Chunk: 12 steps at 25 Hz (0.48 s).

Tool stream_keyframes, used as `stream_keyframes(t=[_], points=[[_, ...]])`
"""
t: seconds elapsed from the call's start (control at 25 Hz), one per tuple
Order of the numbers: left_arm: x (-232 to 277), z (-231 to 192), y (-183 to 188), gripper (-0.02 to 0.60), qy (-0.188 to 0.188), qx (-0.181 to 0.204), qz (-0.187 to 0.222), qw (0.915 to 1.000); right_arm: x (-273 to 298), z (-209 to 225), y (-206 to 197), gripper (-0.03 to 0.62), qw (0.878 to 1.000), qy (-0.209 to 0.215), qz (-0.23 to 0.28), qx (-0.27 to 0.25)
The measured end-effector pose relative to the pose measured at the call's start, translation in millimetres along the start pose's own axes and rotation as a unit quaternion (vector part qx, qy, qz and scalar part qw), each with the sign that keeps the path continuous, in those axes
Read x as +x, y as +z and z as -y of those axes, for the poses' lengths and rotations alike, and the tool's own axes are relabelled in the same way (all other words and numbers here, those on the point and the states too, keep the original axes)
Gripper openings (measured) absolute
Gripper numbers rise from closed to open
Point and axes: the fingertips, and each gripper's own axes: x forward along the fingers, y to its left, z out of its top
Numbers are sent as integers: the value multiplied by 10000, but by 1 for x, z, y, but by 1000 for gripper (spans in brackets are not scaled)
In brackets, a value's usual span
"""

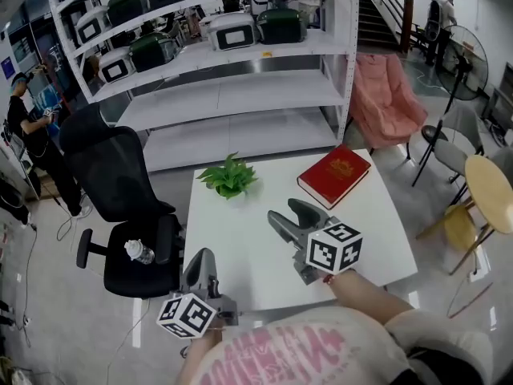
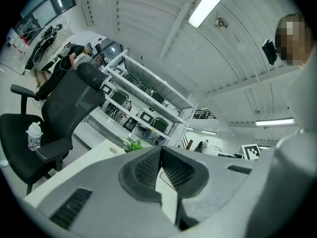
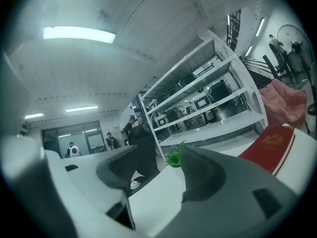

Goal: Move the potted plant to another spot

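The left gripper's (image 1: 202,257) two grey jaws are pressed together at the tips with nothing caught between them; it sits low at the near left corner of the white square table (image 1: 365,215). The right gripper's (image 1: 282,210) jaws stand apart and empty, held over the middle of the tabletop and aimed towards the far edge. Each gripper carries its white cube with black square markers just ahead of the person's hand.

Beyond the right gripper's open jaws stands the small green leafy potted plant (image 1: 230,176). It is upright near the far edge of the table, a little left of centre and well apart from both grippers; its pot is mostly hidden under the leaves. To its right, near the far right corner, a red hardcover book with gold print (image 1: 334,173) lies flat.

Just off the table's left side is a black mesh office chair (image 1: 120,179) with a clear plastic water bottle (image 1: 139,252) lying on its seat. Behind the table rise white metal shelves (image 1: 240,91), and a pink-draped chair (image 1: 386,95) stands to their right.
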Motion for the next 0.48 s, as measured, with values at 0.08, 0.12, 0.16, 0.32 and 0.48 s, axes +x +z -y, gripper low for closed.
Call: stream_keyframes(t=[0.08,0.12,0.16,0.32,0.48], points=[[1,13,-4,3,-7,40,43,10000,-10,4,4,239,10000,48,34,-74],[2,20,-6,3,-12,60,64,10000,-15,7,6,230,9999,75,62,-86],[2,26,-8,3,-10,73,83,9999,-19,9,8,219,9999,113,91,-85],[2,52,-15,3,4,82,170,9998,-38,12,17,161,9993,307,179,-70],[-2,73,-25,3,5,94,295,9995,-55,13,19,101,9984,515,228,-106]])
